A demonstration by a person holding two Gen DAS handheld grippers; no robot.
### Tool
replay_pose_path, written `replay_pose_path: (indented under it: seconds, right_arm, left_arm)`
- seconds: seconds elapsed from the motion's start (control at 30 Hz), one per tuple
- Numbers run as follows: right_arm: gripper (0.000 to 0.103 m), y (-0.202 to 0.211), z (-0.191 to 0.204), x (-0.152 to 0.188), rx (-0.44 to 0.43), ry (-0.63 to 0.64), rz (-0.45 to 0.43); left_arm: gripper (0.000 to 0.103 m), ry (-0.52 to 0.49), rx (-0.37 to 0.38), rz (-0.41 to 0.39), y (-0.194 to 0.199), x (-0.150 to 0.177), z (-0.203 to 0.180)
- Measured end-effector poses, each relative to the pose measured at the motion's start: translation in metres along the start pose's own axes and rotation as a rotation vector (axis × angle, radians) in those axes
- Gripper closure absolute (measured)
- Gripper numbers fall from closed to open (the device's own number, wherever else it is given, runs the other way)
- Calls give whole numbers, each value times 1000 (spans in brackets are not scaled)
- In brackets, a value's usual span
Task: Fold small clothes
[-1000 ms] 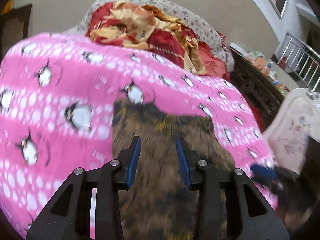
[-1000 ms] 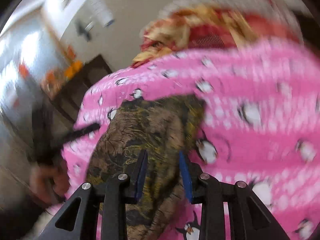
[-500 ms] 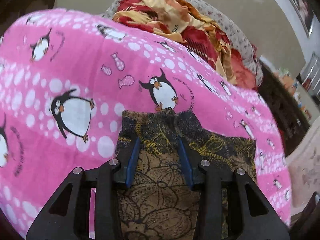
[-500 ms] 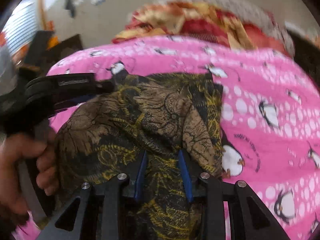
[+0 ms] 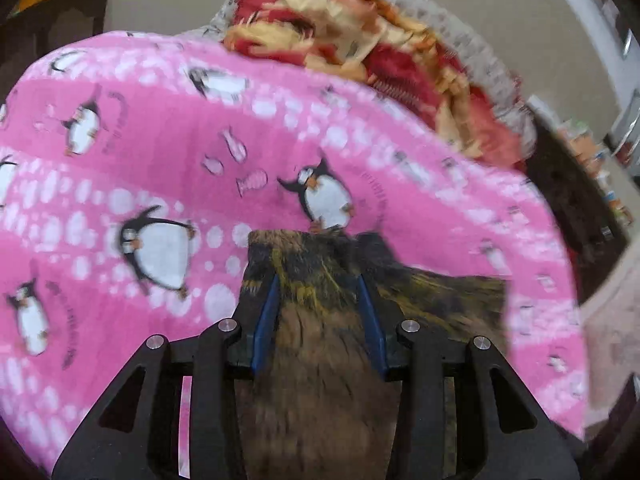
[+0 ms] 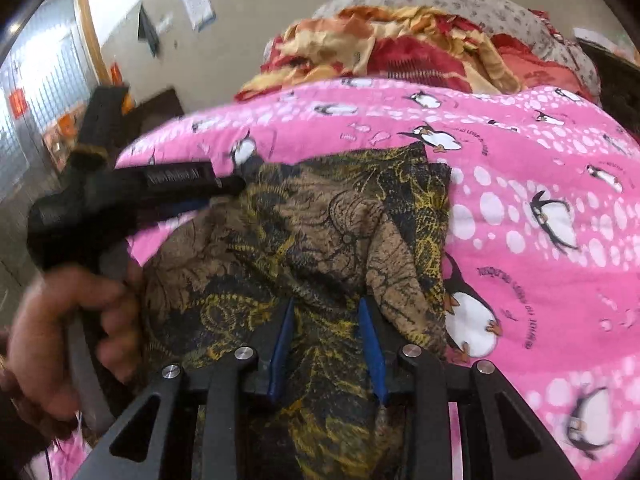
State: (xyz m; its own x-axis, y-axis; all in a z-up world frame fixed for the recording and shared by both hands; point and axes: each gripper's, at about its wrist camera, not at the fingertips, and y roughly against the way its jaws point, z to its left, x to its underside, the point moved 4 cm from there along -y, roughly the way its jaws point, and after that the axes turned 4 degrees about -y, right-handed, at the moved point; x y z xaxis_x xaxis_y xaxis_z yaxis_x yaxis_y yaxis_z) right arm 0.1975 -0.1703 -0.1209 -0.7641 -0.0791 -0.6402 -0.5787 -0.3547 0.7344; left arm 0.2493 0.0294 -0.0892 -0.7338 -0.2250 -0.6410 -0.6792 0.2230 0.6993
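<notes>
Since earlier, brown batik garment [image 6: 320, 240] lies flatter on pink penguin blanket [image 6: 540, 280]

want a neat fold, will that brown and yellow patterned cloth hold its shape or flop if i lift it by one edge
Likely floppy: the patterned cloth already lies creased and bunched. It looks thin and light. On the pink penguin blanket, pushing would probably wrinkle it rather than slide it.

home bedroom: penguin bedsheet [image 5: 168, 168], heaped blanket [image 6: 400, 52], tiled floor.

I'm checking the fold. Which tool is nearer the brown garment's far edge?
Left. The left tool grips the brown garment just short of its far edge; the right tool grips it further back, towards its near end.
</notes>
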Motion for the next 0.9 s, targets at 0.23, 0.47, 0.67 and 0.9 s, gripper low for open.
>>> replay_pose_path:
  seconds: [0.23,0.47,0.67,0.9]
  right_arm:
    - [71,38,23,-54,143,14,-71]
    - [70,-50,14,-50,187,-76,26]
    - [69,-3,16,-53,107,-76,10]
    - [69,79,40,31,26,128,13]
  left_arm:
    - [64,-66,48,-3,70,66,-10]
    - [64,-122,2,74,51,114,-8]
    - [64,-89,60,57,84,114,-1]
    - [64,-158,138,115,115,161,-31]
